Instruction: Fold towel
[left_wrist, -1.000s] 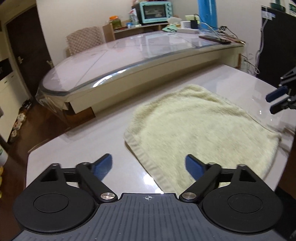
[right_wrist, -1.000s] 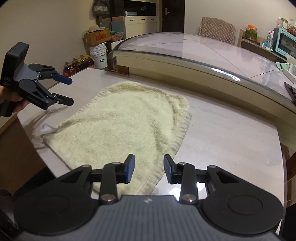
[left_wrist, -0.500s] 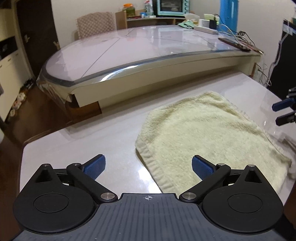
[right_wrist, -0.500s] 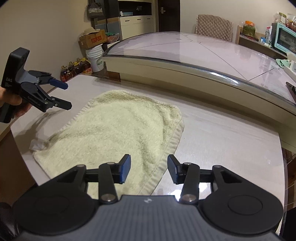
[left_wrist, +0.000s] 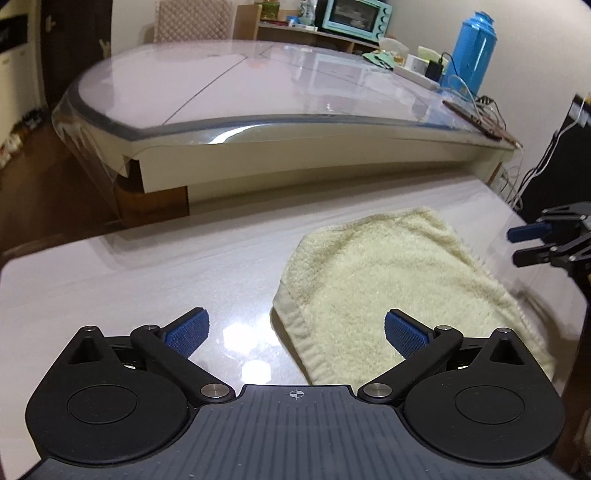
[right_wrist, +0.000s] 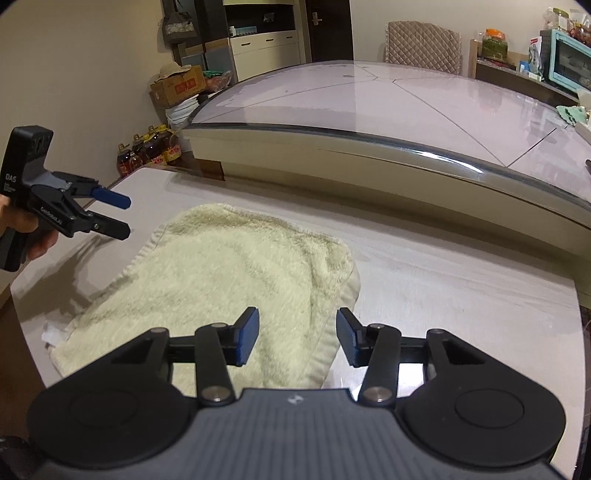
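A pale yellow terry towel (left_wrist: 391, 280) lies flat on the light table top (left_wrist: 147, 280); it also shows in the right wrist view (right_wrist: 221, 280). My left gripper (left_wrist: 295, 330) is open and empty, held above the towel's near hemmed corner. My right gripper (right_wrist: 295, 336) is open and empty, above the towel's opposite hemmed edge. Each gripper shows in the other's view: the right one (left_wrist: 521, 243) at the far right edge, the left one (right_wrist: 122, 218) at the far left, both held above the table beside the towel.
A large glass-topped table (left_wrist: 258, 92) stands just beyond this one. On it are a blue flask (left_wrist: 472, 48), a power strip and cables. A teal toaster oven (left_wrist: 354, 16) and a padded chair (right_wrist: 421, 48) are behind. Bottles (right_wrist: 151, 151) and boxes sit on the floor.
Both grippers have pulled back and swung a little, so the towel sits farther right in the left view. The right gripper's jaws have opened wider. The towel has not moved.
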